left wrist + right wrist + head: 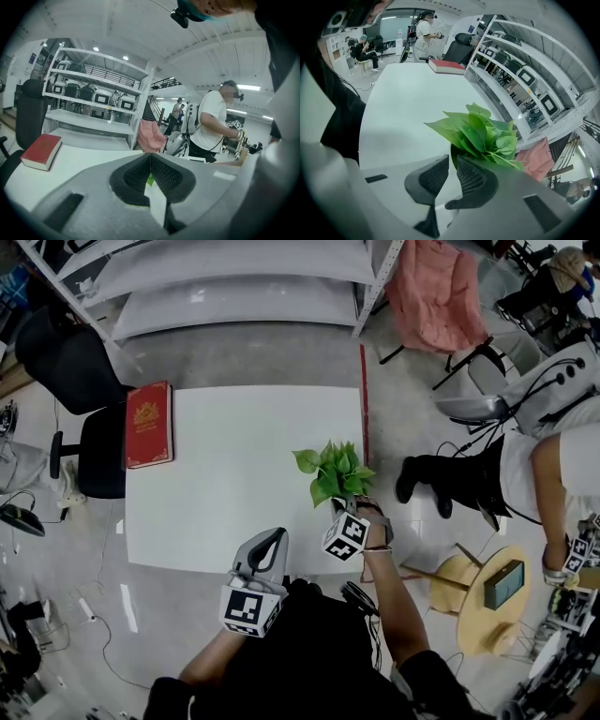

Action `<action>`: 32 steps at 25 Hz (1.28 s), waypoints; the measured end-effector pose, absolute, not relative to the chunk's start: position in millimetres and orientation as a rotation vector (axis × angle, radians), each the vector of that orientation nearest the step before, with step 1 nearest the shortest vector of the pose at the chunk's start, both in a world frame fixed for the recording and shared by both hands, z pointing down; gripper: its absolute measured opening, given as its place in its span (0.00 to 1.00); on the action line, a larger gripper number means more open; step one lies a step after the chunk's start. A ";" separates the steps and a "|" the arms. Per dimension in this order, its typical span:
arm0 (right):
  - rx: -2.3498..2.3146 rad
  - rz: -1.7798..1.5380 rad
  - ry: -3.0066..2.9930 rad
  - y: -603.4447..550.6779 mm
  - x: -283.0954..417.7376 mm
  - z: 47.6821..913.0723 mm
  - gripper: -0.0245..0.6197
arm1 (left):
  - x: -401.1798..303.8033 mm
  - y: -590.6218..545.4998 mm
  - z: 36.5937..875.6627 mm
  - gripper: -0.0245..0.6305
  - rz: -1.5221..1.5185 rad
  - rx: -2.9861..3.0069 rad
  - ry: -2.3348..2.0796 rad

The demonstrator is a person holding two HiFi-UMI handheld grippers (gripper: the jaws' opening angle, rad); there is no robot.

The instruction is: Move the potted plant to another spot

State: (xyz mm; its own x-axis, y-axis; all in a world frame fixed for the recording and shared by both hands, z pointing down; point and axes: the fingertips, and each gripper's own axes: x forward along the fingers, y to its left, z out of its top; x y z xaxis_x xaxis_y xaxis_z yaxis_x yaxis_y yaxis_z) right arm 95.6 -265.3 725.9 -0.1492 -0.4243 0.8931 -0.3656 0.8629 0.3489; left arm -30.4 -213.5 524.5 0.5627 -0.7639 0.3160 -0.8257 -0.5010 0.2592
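Note:
The potted plant (333,470) has broad green leaves and stands near the right edge of the white table (234,484). My right gripper (340,506) reaches it from the front. In the right gripper view the leaves (480,133) rise just beyond the jaws, and the dark pot rim (453,151) sits in the narrow gap of my right gripper (451,166). My left gripper (271,538) rests at the table's front edge, to the plant's left. Its jaws meet with nothing between them, as my left gripper (150,157) shows in its own view. The pot's lower part is hidden.
A red book (149,424) lies at the table's back left corner. A black office chair (84,409) stands left of the table, metal shelves (234,287) behind it. At right are a seated person (553,465), a round wooden stool (483,601) and pink cloth (436,292).

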 end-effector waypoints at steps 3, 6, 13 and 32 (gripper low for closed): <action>0.579 -0.071 -1.733 -266.7 98.3 732.2 0.06 | -31.5 -214.3 525.0 0.06 0.223 2.409 -1.294; 0.557 -0.084 -1.720 -268.4 99.4 736.4 0.07 | -32.2 -214.7 524.9 0.06 0.222 2.403 -1.289; 0.492 -0.111 -1.707 -269.4 96.7 746.9 0.08 | -31.6 -218.2 522.3 0.06 0.225 2.392 -1.304; 0.437 -0.246 -1.679 -266.6 94.4 745.4 0.09 | -30.6 -207.4 519.0 0.06 0.221 2.398 -1.319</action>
